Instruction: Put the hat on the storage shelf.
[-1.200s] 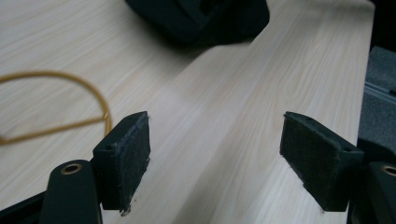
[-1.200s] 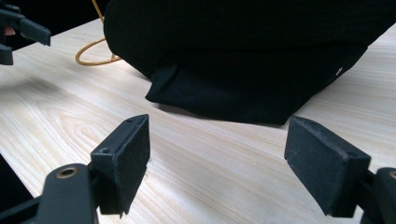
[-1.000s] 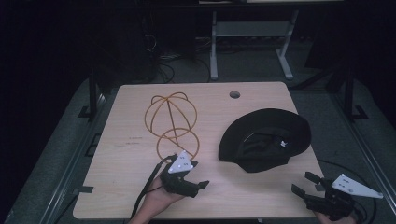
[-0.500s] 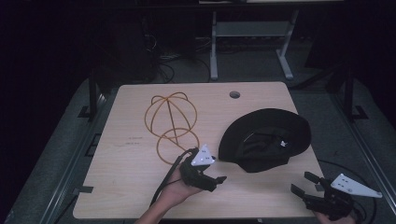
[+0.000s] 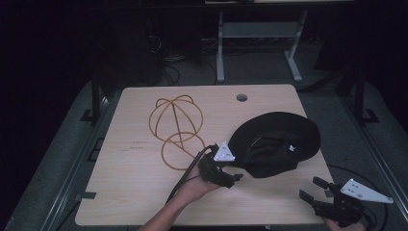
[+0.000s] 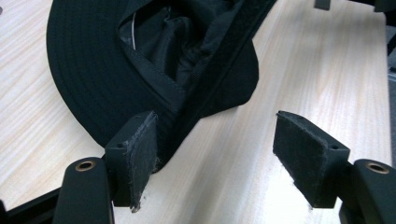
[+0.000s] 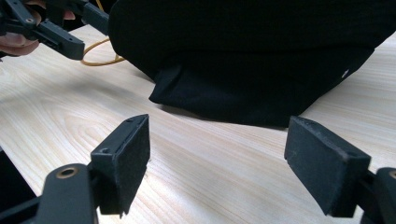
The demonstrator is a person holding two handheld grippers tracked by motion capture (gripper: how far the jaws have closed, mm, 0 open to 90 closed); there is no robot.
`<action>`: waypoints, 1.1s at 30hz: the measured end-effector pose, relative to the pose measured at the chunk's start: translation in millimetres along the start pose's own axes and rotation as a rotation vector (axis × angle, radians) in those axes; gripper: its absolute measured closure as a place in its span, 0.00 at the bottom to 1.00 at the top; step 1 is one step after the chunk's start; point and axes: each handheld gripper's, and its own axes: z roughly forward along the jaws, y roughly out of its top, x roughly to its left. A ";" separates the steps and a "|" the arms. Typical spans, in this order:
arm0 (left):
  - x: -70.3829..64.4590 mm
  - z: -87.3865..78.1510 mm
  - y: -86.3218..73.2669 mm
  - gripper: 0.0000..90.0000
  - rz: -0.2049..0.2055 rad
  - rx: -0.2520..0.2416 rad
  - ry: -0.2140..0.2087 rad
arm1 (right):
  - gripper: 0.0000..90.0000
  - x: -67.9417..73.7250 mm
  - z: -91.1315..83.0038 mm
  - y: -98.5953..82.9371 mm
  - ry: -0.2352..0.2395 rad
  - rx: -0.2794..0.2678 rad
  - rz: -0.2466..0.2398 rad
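Note:
A black brimmed hat (image 5: 274, 142) lies upside down on the right half of the wooden table (image 5: 134, 192). Left of it, a gold wire frame (image 5: 175, 120) of hoops lies flat. My left gripper (image 5: 235, 179) is open at the hat's left front brim. In the left gripper view the hat (image 6: 140, 60) fills the top, and one pad (image 6: 142, 149) sits beside the brim edge with bare wood between the jaws. My right gripper (image 5: 312, 188) is open near the table's front right corner, facing the hat (image 7: 252, 56) from a short distance with nothing in it.
A round cable hole (image 5: 242, 97) sits near the table's far edge. A metal stand (image 5: 255, 43) and cables are on the dark floor behind. The right gripper view shows the left gripper (image 7: 56, 28) and a bit of the wire frame (image 7: 100, 58) at the upper left.
My left gripper has moved right and slightly forward, from beside the wire hoops to the hat's brim. The right gripper has barely shifted. The hat has not moved.

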 end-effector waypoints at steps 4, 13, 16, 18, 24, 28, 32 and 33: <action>2.2 3.9 5.0 0.34 0.011 0.017 -0.011 | 0.24 -0.2 -0.2 0.0 0.002 -0.001 0.001; 8.0 12.4 14.0 0.41 -0.001 0.048 -0.037 | 0.24 -0.4 1.7 0.2 0.009 0.001 0.003; 9.7 15.3 17.1 0.44 -0.004 0.047 -0.042 | 0.24 0.0 2.7 0.3 0.012 0.004 0.005; 10.7 17.6 19.3 0.45 -0.005 0.056 -0.048 | 0.24 -0.2 2.6 0.3 0.012 0.003 0.007; 11.9 28.3 24.7 0.51 0.010 0.086 -0.056 | 0.24 -1.9 2.1 0.0 0.012 0.002 0.016; 9.8 35.6 24.5 0.60 0.027 0.105 -0.055 | 0.24 -3.1 2.0 -0.2 0.010 0.003 0.019; 8.2 39.0 24.6 0.69 0.040 0.116 -0.036 | 0.24 -4.1 2.2 -0.4 0.010 0.002 0.017; 7.5 39.6 24.7 0.73 0.040 0.112 -0.038 | 0.24 -4.2 2.5 -0.5 0.008 0.003 0.019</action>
